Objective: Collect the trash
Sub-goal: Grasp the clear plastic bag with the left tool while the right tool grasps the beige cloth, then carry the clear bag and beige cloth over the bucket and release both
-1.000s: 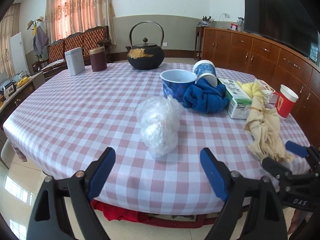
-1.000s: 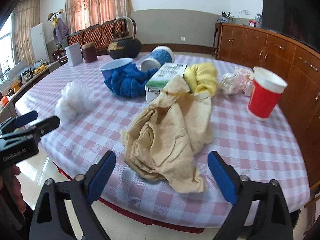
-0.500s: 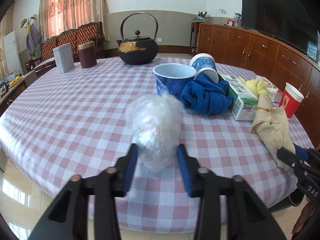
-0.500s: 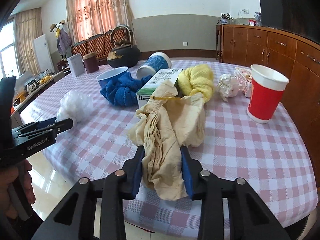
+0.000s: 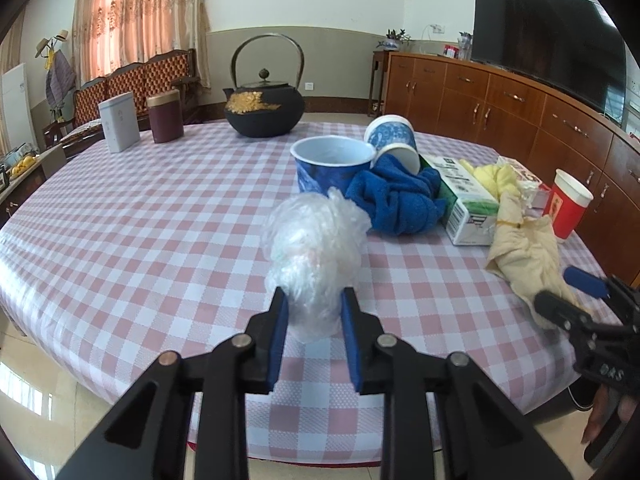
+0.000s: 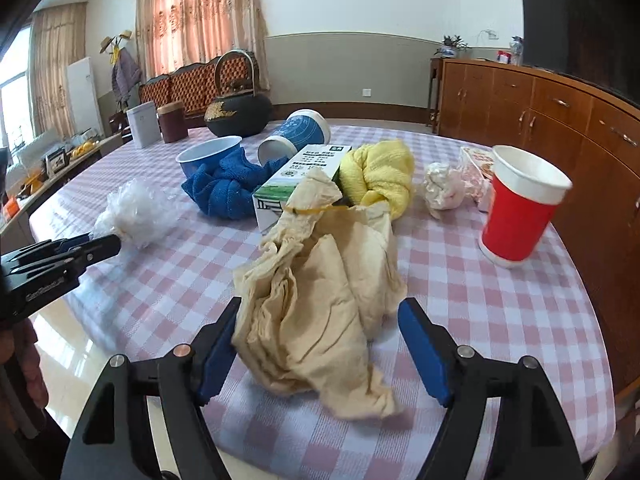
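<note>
A crumpled clear plastic wad point(image 5: 316, 240) sits near the front edge of the checked table point(image 5: 140, 232). My left gripper point(image 5: 314, 300) is shut on its lower part, blue pads pressing both sides. A limp tan plastic bag point(image 6: 316, 288), tied with a yellow band, lies near the table's right front. My right gripper point(image 6: 320, 312) straddles it and its jaws are opening. The left pad brushes the bag and the right pad stands apart from it. The right wrist view also shows the plastic wad point(image 6: 136, 208) with the left gripper point(image 6: 108, 242) at it.
Behind the bag stand a milk carton point(image 6: 304, 172), a yellow cloth point(image 6: 380, 176), a blue cloth point(image 6: 224, 188), two blue cups point(image 6: 208, 156), crumpled paper point(image 6: 444, 192) and a red paper cup point(image 6: 520, 216). A black teapot point(image 5: 264, 110) and two tins point(image 5: 120, 128) stand far back. Wooden cabinets point(image 5: 520, 116) line the right.
My left jaws came in from wide apart and shut on the plastic wad. My right jaws squeezed the tan bag half a second ago and have since spread apart again.
</note>
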